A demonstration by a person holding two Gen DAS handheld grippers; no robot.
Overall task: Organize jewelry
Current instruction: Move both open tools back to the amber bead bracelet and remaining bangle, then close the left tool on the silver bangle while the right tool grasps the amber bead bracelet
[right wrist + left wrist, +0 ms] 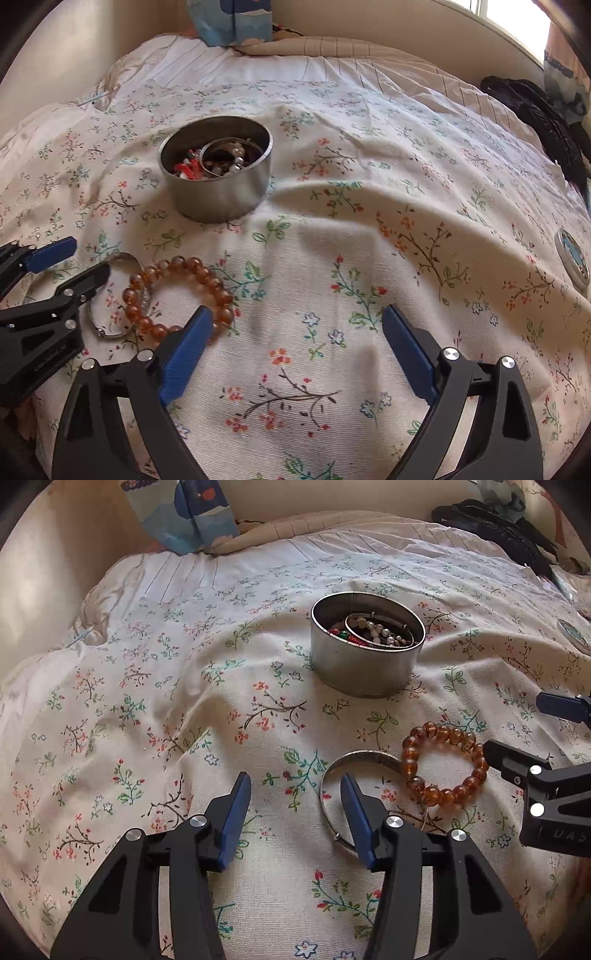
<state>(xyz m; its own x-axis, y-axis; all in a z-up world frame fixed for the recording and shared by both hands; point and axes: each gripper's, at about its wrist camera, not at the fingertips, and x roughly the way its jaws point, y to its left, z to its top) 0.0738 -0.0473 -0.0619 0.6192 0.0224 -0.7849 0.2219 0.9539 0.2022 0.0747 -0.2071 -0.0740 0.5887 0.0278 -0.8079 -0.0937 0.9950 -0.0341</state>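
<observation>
Left wrist view: left gripper held apart, empty, one finger over silver bangle; amber bead bracelet beside it, outside metal tin.
Right wrist view: right gripper spread wide, empty, beside bracelet; tin holds sorted pieces.

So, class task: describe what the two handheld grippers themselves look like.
Both the left gripper and right gripper have matte black angular frames with triangular cut-outs, round silver bolts at the joints, and flat blue finger pads. Faint lettering marks one body. No cables or sleeves show.
</observation>
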